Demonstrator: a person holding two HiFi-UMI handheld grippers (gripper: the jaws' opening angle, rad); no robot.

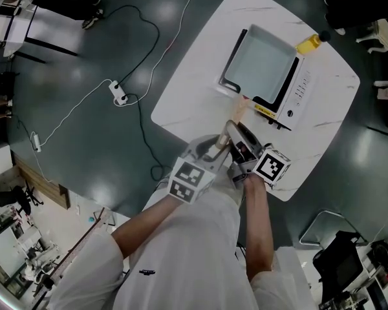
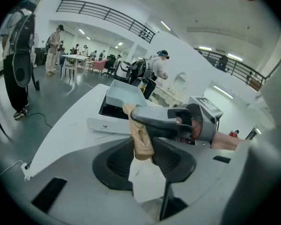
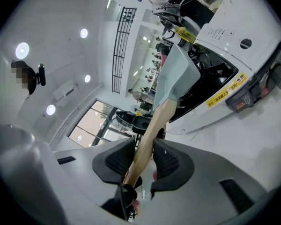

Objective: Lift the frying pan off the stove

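Observation:
A square pale-blue frying pan (image 1: 258, 63) lies over the white induction stove (image 1: 304, 89) on the white table (image 1: 194, 89). Whether it rests on the stove I cannot tell. Its wooden handle (image 1: 238, 112) points toward me. My right gripper (image 1: 236, 137) is shut on the handle's middle, and in the right gripper view the handle (image 3: 152, 130) runs between both pads up to the pan (image 3: 175, 78). My left gripper (image 1: 218, 146) holds the handle's near end. In the left gripper view the handle's end (image 2: 140, 135) fills the gap between the pads, just behind the right gripper's dark finger (image 2: 154, 121).
A yellow bottle (image 1: 308, 43) stands behind the stove. The table's near edge lies just under both grippers. A power strip (image 1: 119, 93) with cables lies on the dark floor to the left. Several people (image 2: 157, 71) stand far off beyond the table.

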